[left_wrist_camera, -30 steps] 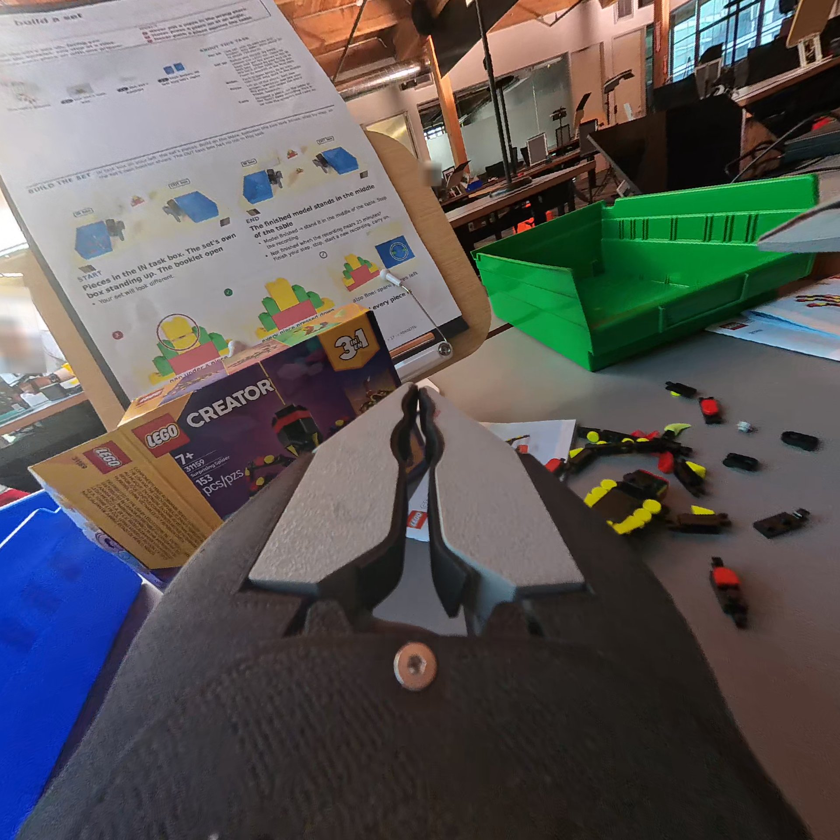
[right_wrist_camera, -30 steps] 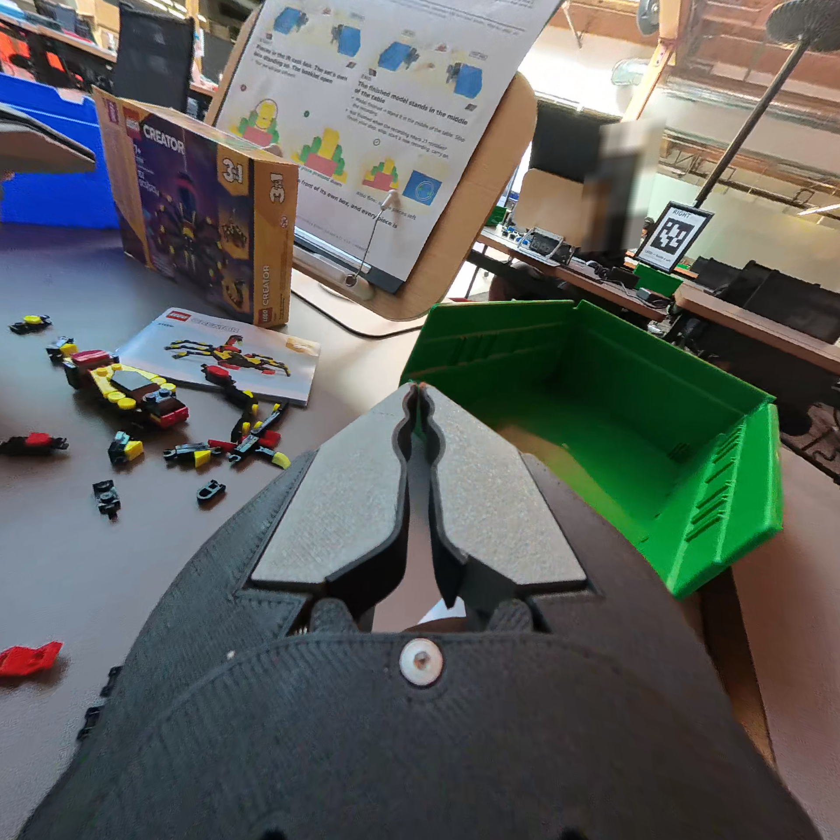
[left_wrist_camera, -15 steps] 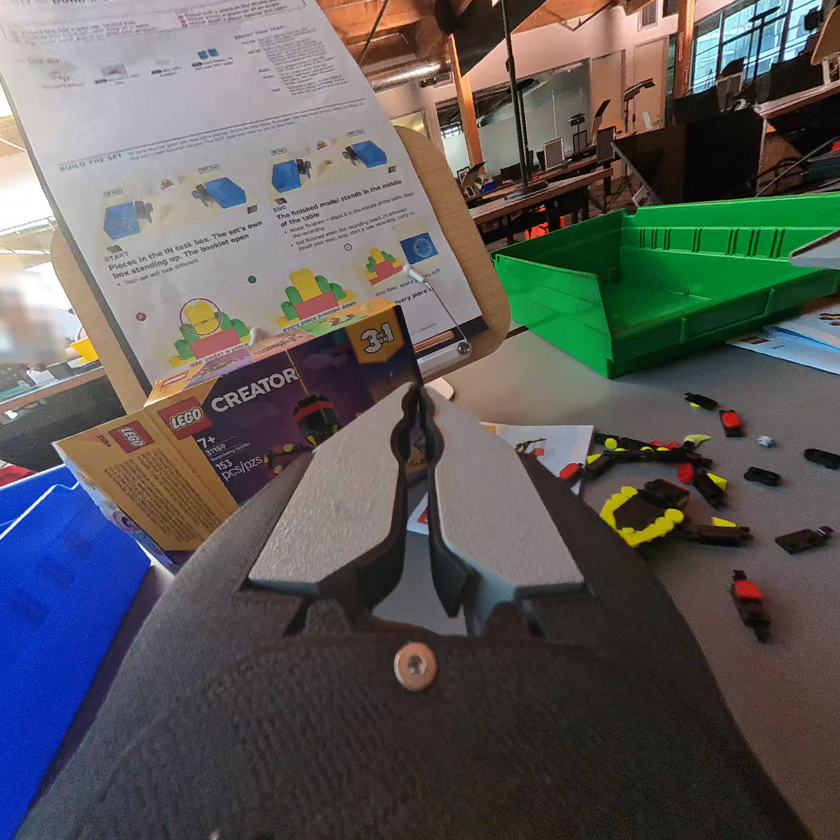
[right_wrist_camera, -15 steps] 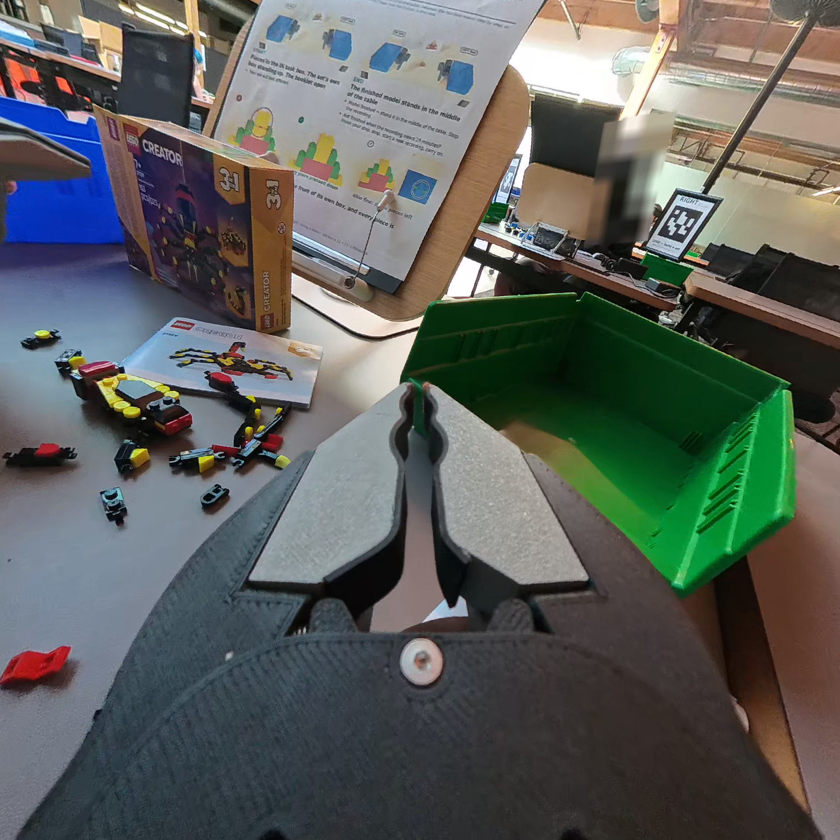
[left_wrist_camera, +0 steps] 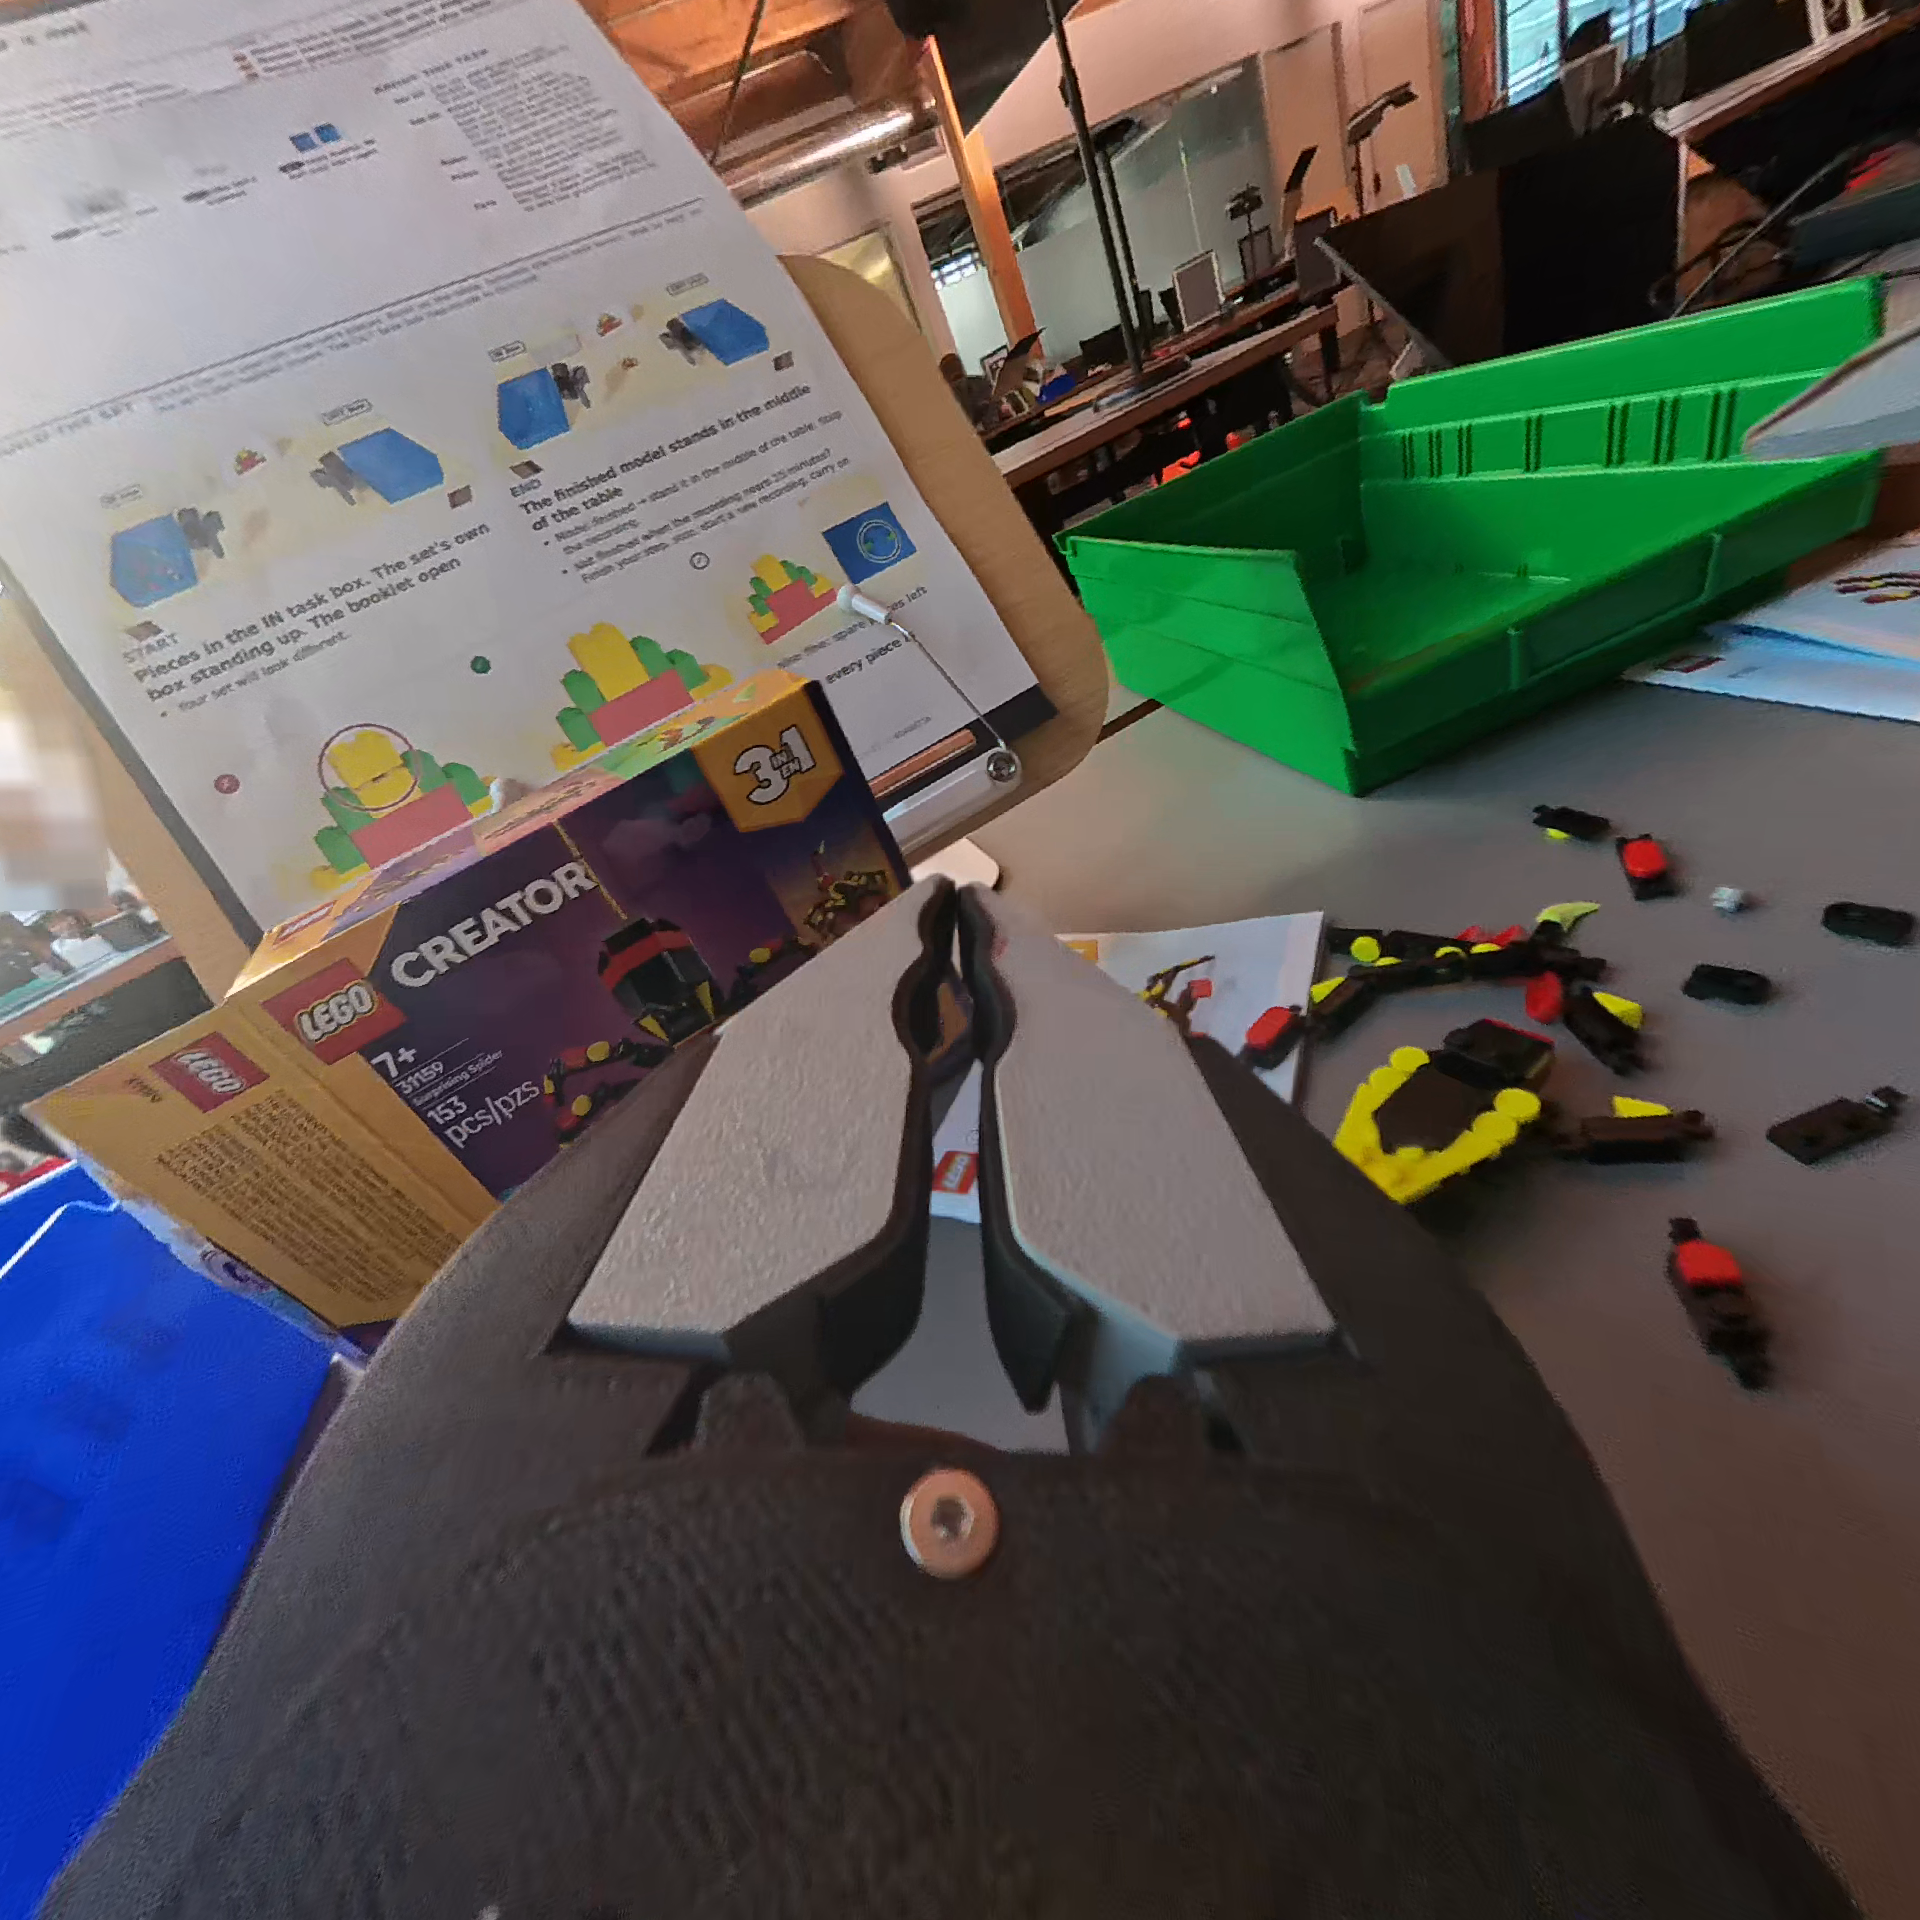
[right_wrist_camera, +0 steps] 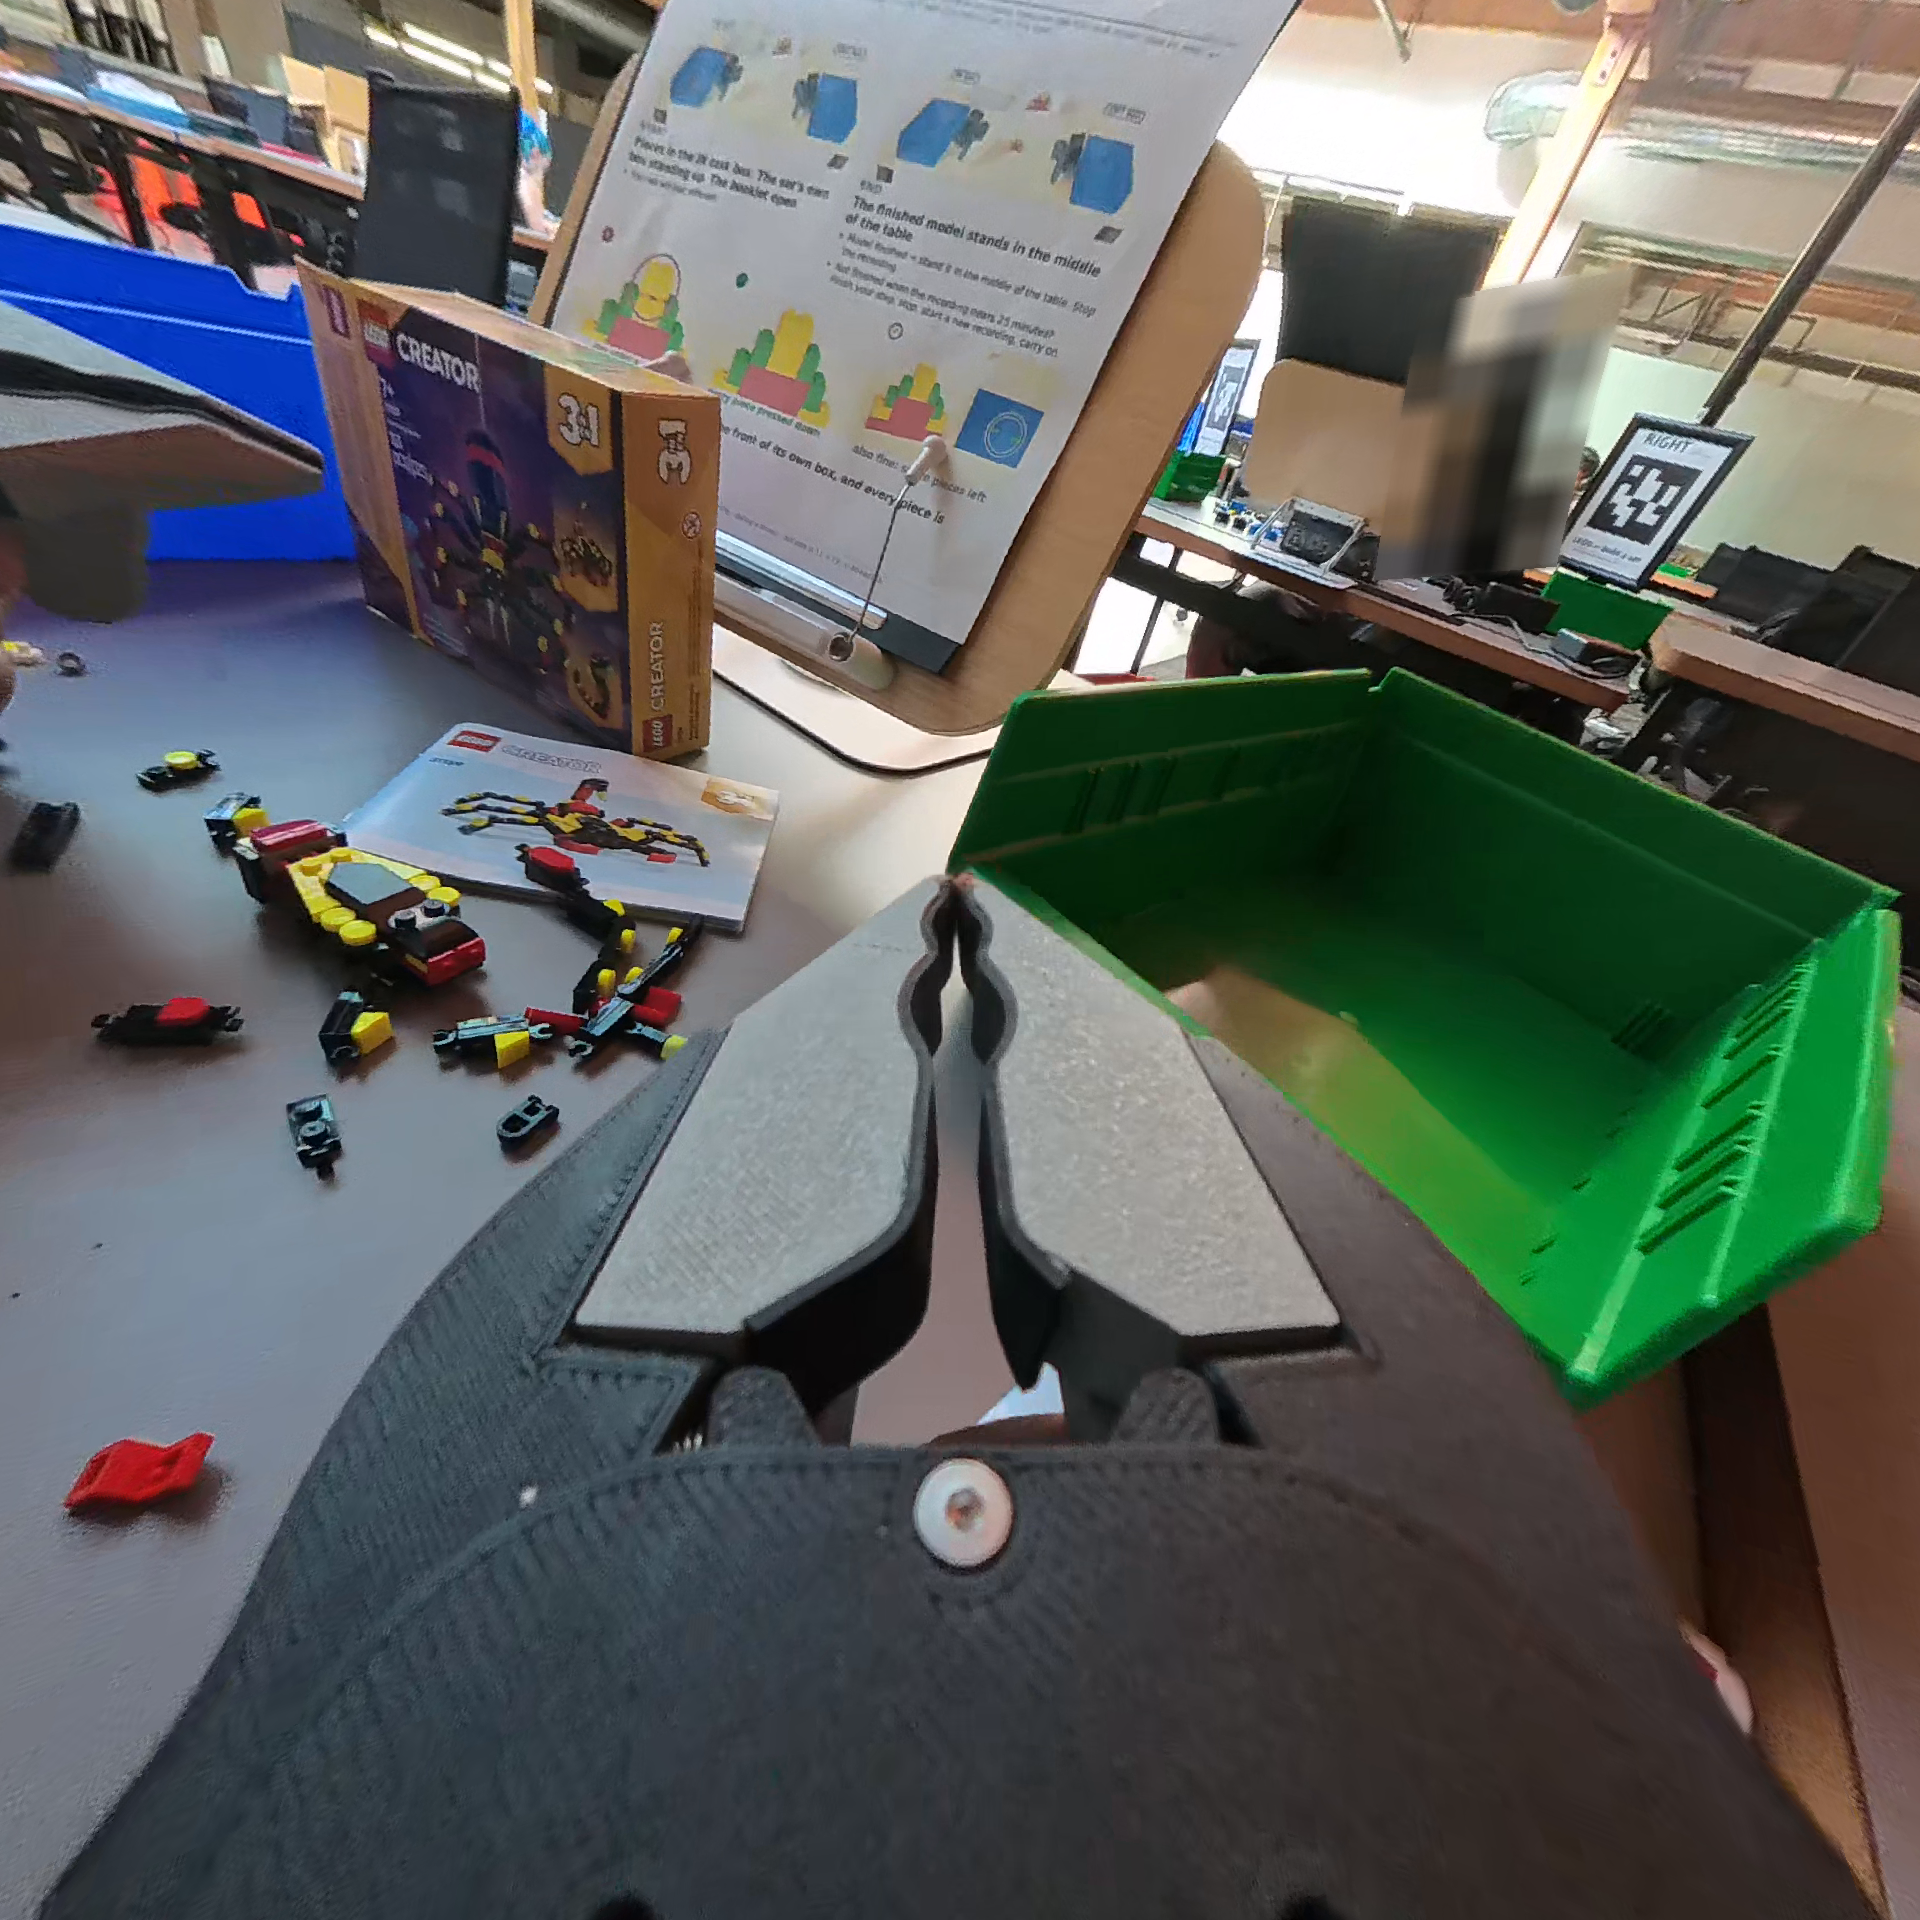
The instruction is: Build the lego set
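My left gripper (left_wrist_camera: 953, 894) is shut with nothing between its pads, held above the grey table in front of the purple and yellow toy brick box (left_wrist_camera: 499, 997). My right gripper (right_wrist_camera: 951, 891) is also shut with nothing in it, held by the near corner of the green bin (right_wrist_camera: 1455, 987). A half-built black, yellow and red brick model (right_wrist_camera: 364, 914) lies on the table with several loose brick pieces (right_wrist_camera: 561, 1018) around it, left of my right gripper. The model also shows in the left wrist view (left_wrist_camera: 1444, 1112). The instruction booklet (right_wrist_camera: 582, 821) lies flat behind the pieces.
A wooden stand with a printed sheet (right_wrist_camera: 935, 312) rises behind the box. A blue bin (left_wrist_camera: 114, 1507) sits at the left. A red piece (right_wrist_camera: 135, 1470) lies apart near the front. More paper sheets (left_wrist_camera: 1829, 644) lie beside the green bin (left_wrist_camera: 1507, 582). Spacing between my two grippers at the tips: around 20 cm.
Both grippers stay shut on nothing. The left view has swung a little, and the right gripper has drifted slightly, so the green bin's corner now sits at its tips.
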Tool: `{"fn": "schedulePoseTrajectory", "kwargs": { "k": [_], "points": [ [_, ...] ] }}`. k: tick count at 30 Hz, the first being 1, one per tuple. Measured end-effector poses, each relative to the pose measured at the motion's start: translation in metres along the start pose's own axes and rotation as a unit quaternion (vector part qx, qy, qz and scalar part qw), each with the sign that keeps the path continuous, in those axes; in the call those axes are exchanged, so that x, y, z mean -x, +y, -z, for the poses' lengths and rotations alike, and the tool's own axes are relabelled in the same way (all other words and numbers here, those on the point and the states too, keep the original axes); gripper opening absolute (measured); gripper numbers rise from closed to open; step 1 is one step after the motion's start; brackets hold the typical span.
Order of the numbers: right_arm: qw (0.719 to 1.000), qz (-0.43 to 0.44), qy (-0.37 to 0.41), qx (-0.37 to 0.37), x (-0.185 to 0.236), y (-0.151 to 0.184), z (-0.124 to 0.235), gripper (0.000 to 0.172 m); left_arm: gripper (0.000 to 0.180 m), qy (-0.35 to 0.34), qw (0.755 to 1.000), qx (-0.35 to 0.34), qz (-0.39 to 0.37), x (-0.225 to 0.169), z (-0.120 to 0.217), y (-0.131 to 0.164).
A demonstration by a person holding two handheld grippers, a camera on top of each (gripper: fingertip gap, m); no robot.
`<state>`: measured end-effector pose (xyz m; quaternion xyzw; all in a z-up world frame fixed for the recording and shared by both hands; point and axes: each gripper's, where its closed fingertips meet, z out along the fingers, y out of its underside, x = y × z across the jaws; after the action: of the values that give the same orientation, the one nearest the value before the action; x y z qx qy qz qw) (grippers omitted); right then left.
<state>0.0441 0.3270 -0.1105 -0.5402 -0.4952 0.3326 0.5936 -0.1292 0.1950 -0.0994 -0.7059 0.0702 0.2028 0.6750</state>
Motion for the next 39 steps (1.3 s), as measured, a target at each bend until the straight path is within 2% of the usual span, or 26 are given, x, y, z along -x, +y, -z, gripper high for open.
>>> {"fn": "schedulePoseTrajectory", "kwargs": {
  "k": [2,8,14,19,23,24,28,32,35,39],
  "points": [
    [1.0,-0.001,-0.008,0.006,0.002,0.004,-0.002,0.0,0.0,0.026,1.0,0.0,0.012,-0.011,-0.003,-0.004],
    [0.999,0.034,-0.036,0.008,0.015,0.005,-0.002,0.0,0.0,0.122,0.989,0.078,0.037,-0.044,-0.026,0.0],
    [0.996,0.067,-0.048,0.034,0.025,0.012,-0.004,0.0,0.0,0.157,0.984,0.077,0.032,-0.06,-0.042,-0.003],
    [0.995,0.075,-0.047,0.053,0.026,0.017,-0.007,0.0,0.0,0.205,0.976,0.06,0.048,-0.083,-0.039,0.0],
    [0.994,0.05,-0.067,0.066,0.026,0.021,-0.01,0.001,0.004,0.198,0.978,0.015,0.062,-0.074,-0.031,-0.017],
    [0.994,0.042,-0.07,0.07,0.026,0.022,-0.012,0.01,0.004,0.194,0.979,0.019,0.058,-0.071,-0.031,-0.013],
    [0.991,0.008,-0.118,0.06,0.039,0.015,-0.025,0.017,0.012,0.18,0.98,0.051,0.06,-0.063,-0.035,0.002],
    [0.98,-0.033,-0.175,0.09,0.062,0.012,-0.042,0.013,0.011,0.167,0.983,0.044,0.067,-0.058,-0.034,-0.001],
    [0.978,-0.049,-0.178,0.1,0.064,0.004,-0.053,0.013,0.01,0.164,0.983,0.034,0.078,-0.054,-0.031,-0.009],
    [0.982,-0.045,-0.166,0.072,0.063,-0.004,-0.046,0.008,0.008,0.154,0.984,0.028,0.082,-0.049,-0.027,-0.013]
  ]
}}
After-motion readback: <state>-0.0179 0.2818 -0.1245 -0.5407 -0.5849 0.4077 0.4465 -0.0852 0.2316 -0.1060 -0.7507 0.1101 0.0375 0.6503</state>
